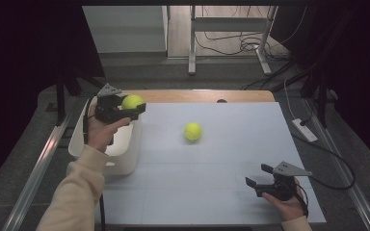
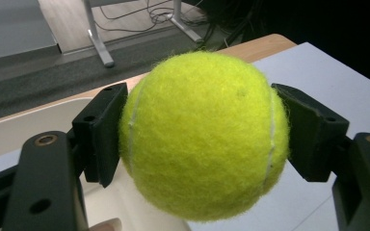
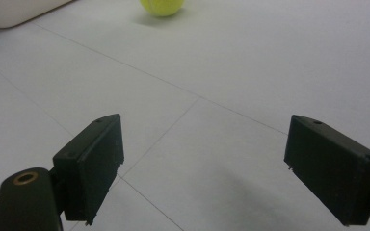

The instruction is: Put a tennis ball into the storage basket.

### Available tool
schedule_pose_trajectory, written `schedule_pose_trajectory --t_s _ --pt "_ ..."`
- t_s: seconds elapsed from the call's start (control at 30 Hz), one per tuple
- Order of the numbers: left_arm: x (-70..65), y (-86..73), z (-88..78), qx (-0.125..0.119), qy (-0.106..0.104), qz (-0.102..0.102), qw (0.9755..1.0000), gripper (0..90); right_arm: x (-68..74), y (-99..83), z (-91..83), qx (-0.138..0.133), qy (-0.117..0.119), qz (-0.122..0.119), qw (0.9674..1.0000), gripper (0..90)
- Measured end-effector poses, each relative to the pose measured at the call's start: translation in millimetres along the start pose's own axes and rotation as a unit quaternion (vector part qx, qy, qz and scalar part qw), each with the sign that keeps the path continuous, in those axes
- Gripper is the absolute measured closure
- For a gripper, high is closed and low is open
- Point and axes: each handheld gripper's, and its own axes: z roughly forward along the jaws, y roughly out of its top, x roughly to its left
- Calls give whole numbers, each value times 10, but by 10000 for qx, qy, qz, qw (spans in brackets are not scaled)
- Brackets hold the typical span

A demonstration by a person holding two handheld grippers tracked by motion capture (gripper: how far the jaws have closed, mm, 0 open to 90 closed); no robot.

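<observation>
Left forearm [image 1: 72,192] in a cream sleeve, entering from 6 o'clock at the lower left and angling toward 1 o'clock. Left hand [image 1: 101,131] wrapped around the left gripper [image 1: 134,107], jaws pointing toward 3 o'clock and pressed against both sides of a round load, grey plate on top. Right hand [image 1: 289,204] low at 5 o'clock, cupping the right gripper [image 1: 259,175] from beneath. Jaws spread wide, aimed toward 10 o'clock, nothing between them.

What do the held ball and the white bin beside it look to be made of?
Held ball: fuzzy yellow-green felt with a pale curved seam, evidently a tennis ball. White bin: smooth, matte, with rounded edges, probably moulded plastic, though that is only its look.
</observation>
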Motion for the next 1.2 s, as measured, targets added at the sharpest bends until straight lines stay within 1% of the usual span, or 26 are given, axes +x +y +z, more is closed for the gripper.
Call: schedule_pose_trajectory --t_s 0.07,0.17,0.5,0.67,0.9,1.03,1.2 --pt "15 -1 4 5 13 -17 10000 260 0 0 -1 -2 1 2 10000 139" --pt "64 0 8 34 95 -54 9999 260 -1 -1 -2 -3 1 4 10000 139" --pt "169 -8 1 102 223 -114 9996 260 1 -1 -2 0 0 4 10000 139" --pt "262 -27 12 178 330 -196 9991 260 3 0 0 1 2 3 10000 139" --pt "334 -22 12 246 442 -222 9985 260 2 -1 -2 0 0 2 10000 139" --pt "377 -4 29 323 545 -195 9978 260 1 -1 -4 -2 -9 4 10000 139" --pt "435 -1 51 403 615 -219 9971 260 1 -1 -7 -19 5 18 10000 139"
